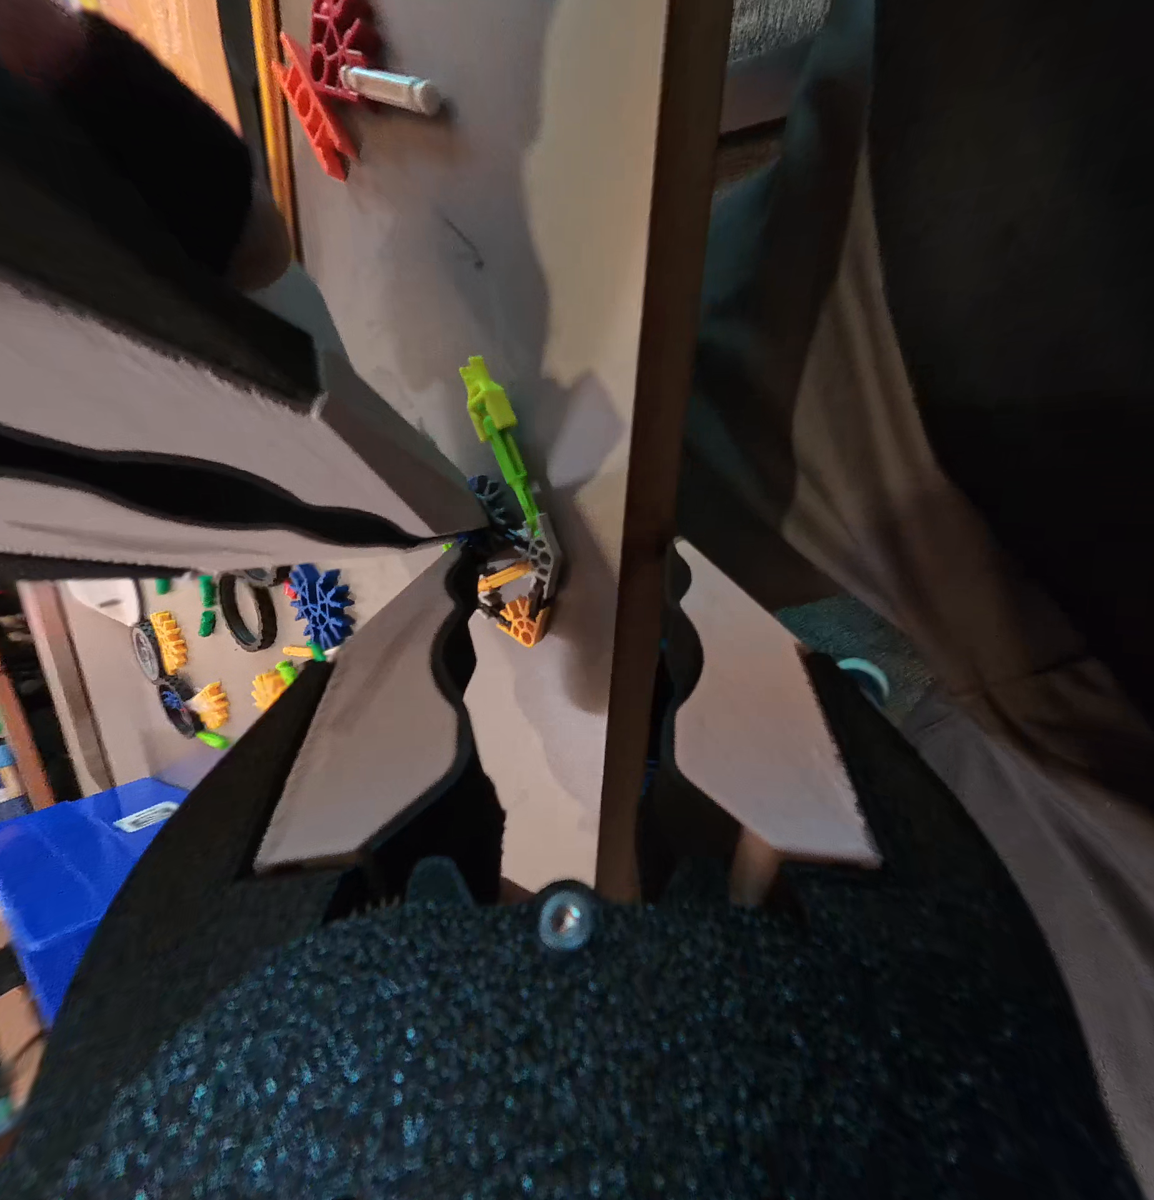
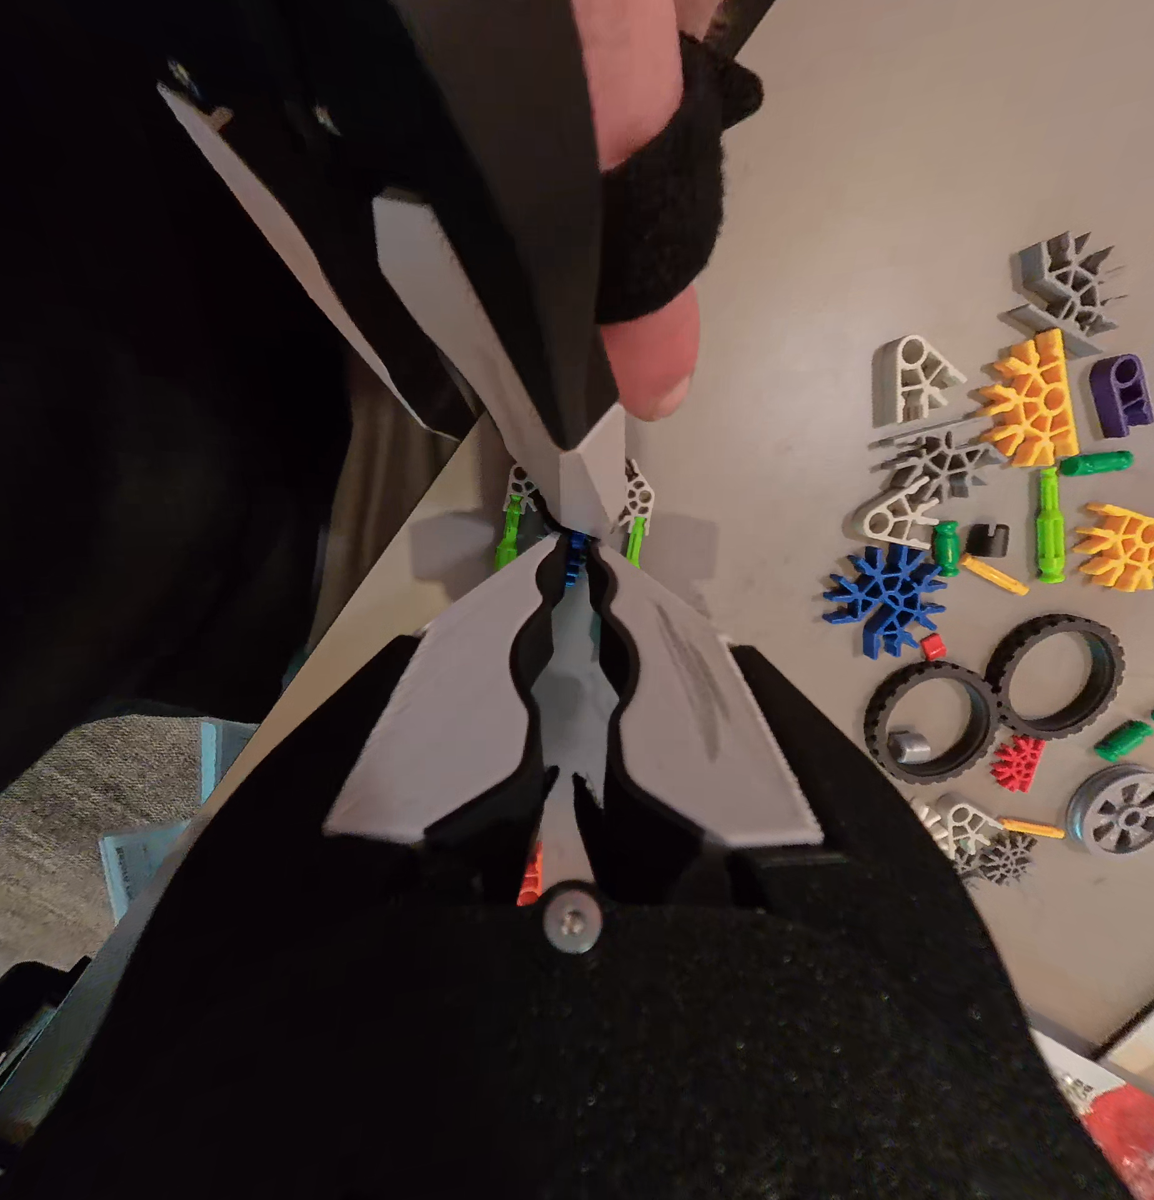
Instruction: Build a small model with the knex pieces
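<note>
Right gripper [image 2: 575,549]: clenched on a small blue connector [image 2: 572,571], which sits pinched edge-on between the very tips. We note the blue connector is the hub of a small assembly [image 1: 528,571] held just above the table [image 2: 886,162], close to its near edge [image 1: 652,389].

Left gripper [image 1: 567,558]: released. In its own view the two fingers stand well apart, one over the tabletop and the other past the table edge; the assembly lies just ahead of the tips and nothing is clamped between them. From the right wrist view it comes in from above, tip almost touching the blue connector. A hand in a black fingerless glove [image 2: 652,247] grips its body.

Assembly as seen: two green rods [image 2: 634,542] leaving the hub, each ending in a pale grey connector [image 2: 639,497]; the left wrist view adds an orange connector [image 1: 525,623] at the lower end.

Loose parts lie well apart on the right of the table: a blue snowflake connector [image 2: 886,594], two black tyres [image 2: 1054,669], yellow connectors [image 2: 1035,402], a grey wheel hub [image 2: 1122,818], a purple piece [image 2: 1122,393]. A blue bin [image 1: 74,863] stands beyond the table.
</note>
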### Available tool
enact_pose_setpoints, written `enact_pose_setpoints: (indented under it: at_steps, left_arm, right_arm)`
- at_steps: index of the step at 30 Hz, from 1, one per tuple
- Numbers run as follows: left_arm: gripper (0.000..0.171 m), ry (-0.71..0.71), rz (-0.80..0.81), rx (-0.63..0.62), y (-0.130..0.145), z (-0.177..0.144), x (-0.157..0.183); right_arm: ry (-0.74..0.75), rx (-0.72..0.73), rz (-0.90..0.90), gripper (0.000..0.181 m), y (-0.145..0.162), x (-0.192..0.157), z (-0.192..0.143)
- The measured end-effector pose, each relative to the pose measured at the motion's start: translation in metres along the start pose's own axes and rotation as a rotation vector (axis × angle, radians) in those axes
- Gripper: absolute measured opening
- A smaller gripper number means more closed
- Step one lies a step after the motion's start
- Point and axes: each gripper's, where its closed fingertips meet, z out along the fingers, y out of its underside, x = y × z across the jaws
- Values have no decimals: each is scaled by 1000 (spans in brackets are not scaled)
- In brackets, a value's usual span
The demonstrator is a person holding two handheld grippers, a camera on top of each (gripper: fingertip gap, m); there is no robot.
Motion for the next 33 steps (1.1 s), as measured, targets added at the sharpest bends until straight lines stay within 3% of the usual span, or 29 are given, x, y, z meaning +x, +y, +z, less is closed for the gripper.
enact_pose_setpoints:
  at_steps: [5,10,11,19,26,29,33]
  left_arm:
    - [57,-29,20,-10,1,1,0]
    - [56,-36,-72,52,-4,-1,-1]
    - [57,-27,-104,70,-6,-2,1]
    - [57,-122,-304,124,5,-14,-9]
    - [54,-163,-308,88,13,-6,-1]
    - [51,-197,-302,91,12,-7,0]
    - [45,-275,-265,84,10,-8,2]
  right_arm:
    - [72,22,11,5,-1,0,0]
    - [119,111,75,9,-1,0,-2]
    - [102,133,89,25,-3,-3,-3]
    - [121,206,149,29,2,-3,-8]
    - [106,231,172,40,-2,-12,0]
    - [112,261,172,33,-6,-12,-1]
    - [109,272,176,37,-6,-15,0]
